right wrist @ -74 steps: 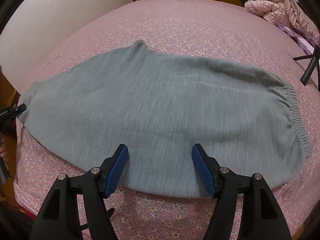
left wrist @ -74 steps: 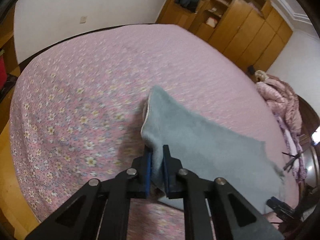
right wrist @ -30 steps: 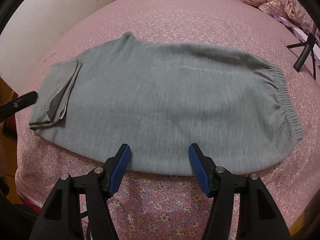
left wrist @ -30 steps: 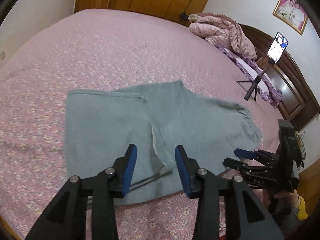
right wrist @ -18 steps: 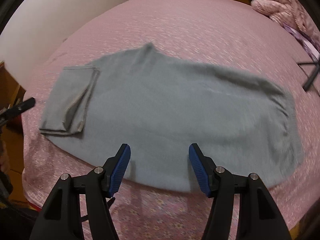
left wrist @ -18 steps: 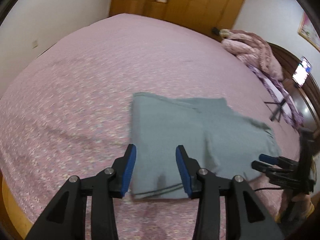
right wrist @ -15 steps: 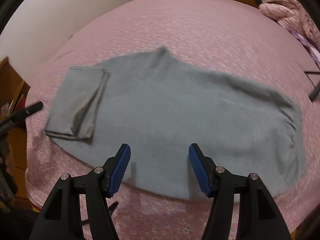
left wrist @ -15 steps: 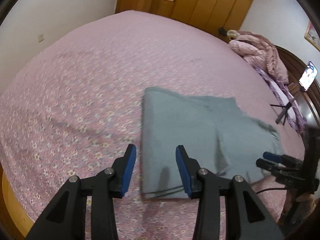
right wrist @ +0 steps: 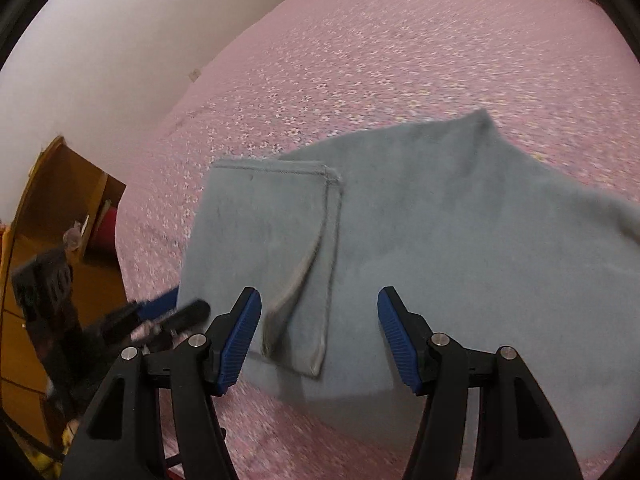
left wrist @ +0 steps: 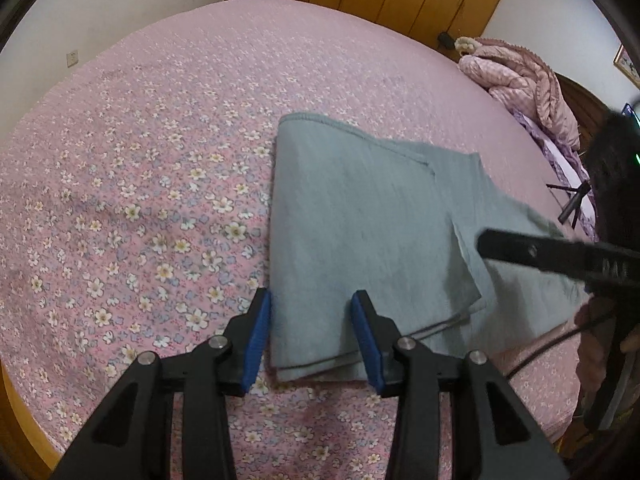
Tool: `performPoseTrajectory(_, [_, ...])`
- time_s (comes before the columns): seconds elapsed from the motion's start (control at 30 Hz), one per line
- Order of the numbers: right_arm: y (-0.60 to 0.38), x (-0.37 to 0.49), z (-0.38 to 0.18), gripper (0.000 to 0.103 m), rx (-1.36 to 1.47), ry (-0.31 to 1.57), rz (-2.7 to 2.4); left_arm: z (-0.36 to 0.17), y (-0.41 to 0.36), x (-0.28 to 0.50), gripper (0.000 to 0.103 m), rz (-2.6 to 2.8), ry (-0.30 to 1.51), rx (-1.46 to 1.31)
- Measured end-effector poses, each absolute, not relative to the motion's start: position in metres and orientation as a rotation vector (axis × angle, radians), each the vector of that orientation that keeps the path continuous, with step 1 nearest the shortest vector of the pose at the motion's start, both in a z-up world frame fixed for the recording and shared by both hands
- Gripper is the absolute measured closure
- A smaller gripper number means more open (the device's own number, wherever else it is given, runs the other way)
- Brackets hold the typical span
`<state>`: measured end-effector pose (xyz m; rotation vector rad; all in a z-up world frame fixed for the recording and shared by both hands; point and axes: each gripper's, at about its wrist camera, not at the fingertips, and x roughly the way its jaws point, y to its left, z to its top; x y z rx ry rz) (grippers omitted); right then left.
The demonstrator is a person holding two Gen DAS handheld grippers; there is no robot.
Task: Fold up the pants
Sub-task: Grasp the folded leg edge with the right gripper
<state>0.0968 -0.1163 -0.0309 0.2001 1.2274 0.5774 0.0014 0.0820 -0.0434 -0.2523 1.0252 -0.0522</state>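
Left wrist view: left tool (left wrist: 311, 334) spread and empty, angled down over the near corner of the gray pants (left wrist: 360, 232), folded cuff end directly ahead on the floral bedspread (left wrist: 140, 200), long axis running off rightward.

Right wrist view: right tool (right wrist: 319, 334) spread wide, gripping nothing, tilted down above the folded-over cuff (right wrist: 280, 240); rest of the garment stretching away to its right, so both about equally near.

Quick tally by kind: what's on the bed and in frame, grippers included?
Pants: 1
Bed: 1
Quilt: 1
Tripod: 1
Hand-held grippers: 2, left and right, both open and holding nothing
Total: 6
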Motion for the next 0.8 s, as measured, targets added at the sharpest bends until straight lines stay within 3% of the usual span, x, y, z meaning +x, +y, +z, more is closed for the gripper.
performPoseTrajectory(0.7, [-0.087,0.098,-0.046,0.039,0.158,1.2,0.521,-0.05,0.084,-0.001,0.06,-0.056,1.014,-0.276])
performPoseTrajectory(0.8, [-0.082,0.095,-0.04,0.057,0.171,1.193,0.555,-0.048,0.085,-0.002,0.06,-0.049,1.01,-0.266])
